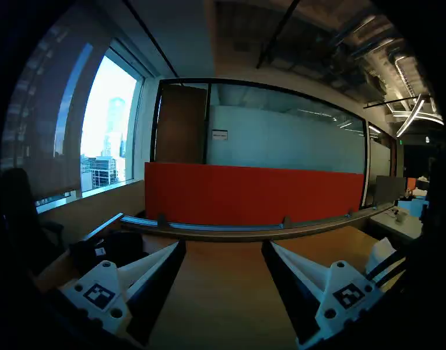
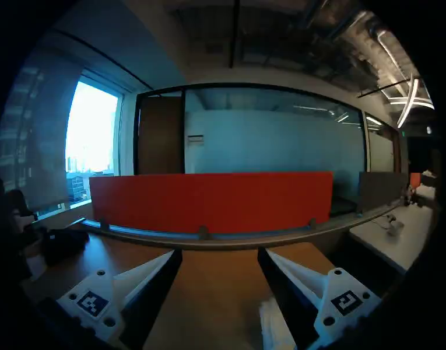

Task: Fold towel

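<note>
Left claw (image 1: 223,244): released; its two white fingers stand wide apart with nothing between them, hanging over the bare wood.
Right claw (image 2: 219,252): released as well, fingers spread and gripping nothing.
Towel (image 2: 275,325): a white, ribbed cloth lying on the wood at the bottom of the right gripper view, just inside the claw's right-hand finger; whether it touches that finger cannot be told.
Pale shape (image 1: 379,249): a white object at the right edge of the left gripper view, lying on the wood; too small to tell what it is.
Surface (image 1: 223,291): a brown wooden top running forward from both claws to a grey rail at its far edge.
Dark bag (image 1: 106,248): a black bundle on the wood beside the left-hand finger, near the window side.
Red partition (image 1: 252,192): an upright panel standing just behind the rail, across the far edge of the surface.
Window (image 1: 106,140): bright, to the left, with city towers outside.
Glass wall (image 2: 269,140): behind the partition, beside a brown door.
White desk (image 2: 397,233): off to the right, well apart from the claws.
</note>
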Available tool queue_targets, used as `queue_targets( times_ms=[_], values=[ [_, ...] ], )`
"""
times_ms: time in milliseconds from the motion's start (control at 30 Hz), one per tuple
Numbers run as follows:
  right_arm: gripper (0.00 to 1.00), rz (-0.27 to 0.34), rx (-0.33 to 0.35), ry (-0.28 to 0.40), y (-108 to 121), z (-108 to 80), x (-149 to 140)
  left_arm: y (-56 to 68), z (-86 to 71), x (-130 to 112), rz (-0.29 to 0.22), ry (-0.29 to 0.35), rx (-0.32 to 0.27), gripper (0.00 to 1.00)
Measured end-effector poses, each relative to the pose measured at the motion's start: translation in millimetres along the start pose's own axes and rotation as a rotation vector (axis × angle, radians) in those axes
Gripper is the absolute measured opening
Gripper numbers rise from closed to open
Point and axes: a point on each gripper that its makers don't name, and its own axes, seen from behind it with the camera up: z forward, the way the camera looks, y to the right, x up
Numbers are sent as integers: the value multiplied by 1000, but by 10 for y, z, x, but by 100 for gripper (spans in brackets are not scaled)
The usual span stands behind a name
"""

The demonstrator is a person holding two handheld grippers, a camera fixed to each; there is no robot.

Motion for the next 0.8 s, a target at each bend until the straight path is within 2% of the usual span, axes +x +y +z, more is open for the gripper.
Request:
queue_targets(
  times_ms=[400, 800],
  values=[
    [100, -3, -6, 6, -103, -24, -108, 24, -9, -207, 11, 8, -10, 96],
    [100, -12, -8, 17, -233, 1, -368, 10, 60, -629, 31, 34, -5, 96]
  ],
)
